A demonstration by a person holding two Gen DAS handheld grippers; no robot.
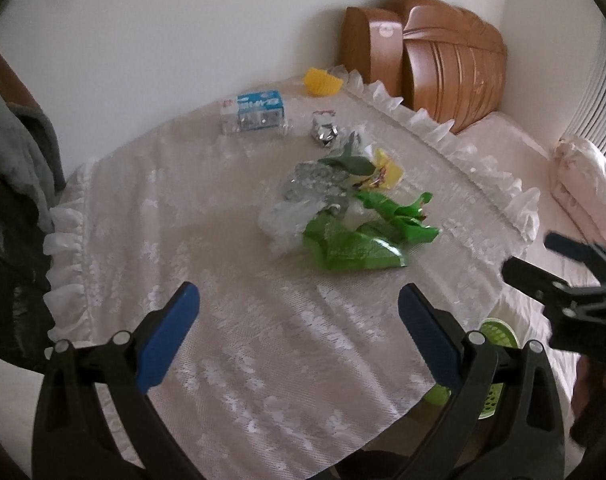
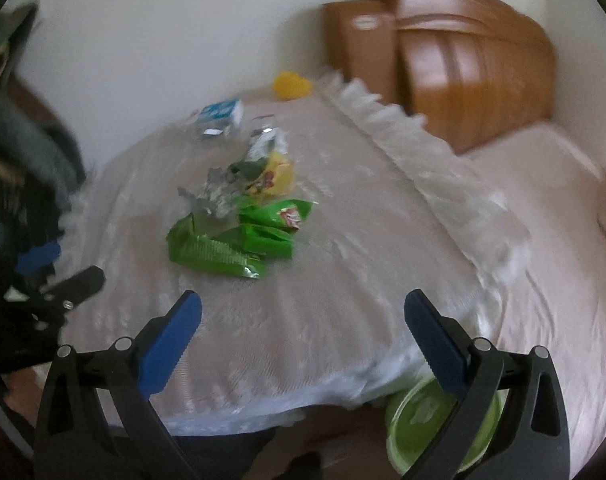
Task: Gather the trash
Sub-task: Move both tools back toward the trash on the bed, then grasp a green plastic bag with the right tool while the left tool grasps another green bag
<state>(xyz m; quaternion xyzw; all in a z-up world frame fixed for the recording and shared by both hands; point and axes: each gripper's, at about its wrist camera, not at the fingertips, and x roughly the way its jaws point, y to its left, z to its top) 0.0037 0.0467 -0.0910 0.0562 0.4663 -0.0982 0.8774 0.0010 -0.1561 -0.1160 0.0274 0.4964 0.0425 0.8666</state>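
A pile of trash lies mid-table on the white lace cloth: green snack wrappers, a clear plastic bag, crumpled foil and a yellow wrapper. My left gripper is open and empty, above the cloth in front of the pile. My right gripper is open and empty, also short of the pile. It shows at the right edge of the left wrist view. A green bin stands on the floor below the table's near right edge.
A blue-white tissue pack and a yellow cup lie at the far side of the table. A wooden headboard and a bed stand to the right. Dark clothing hangs at the left.
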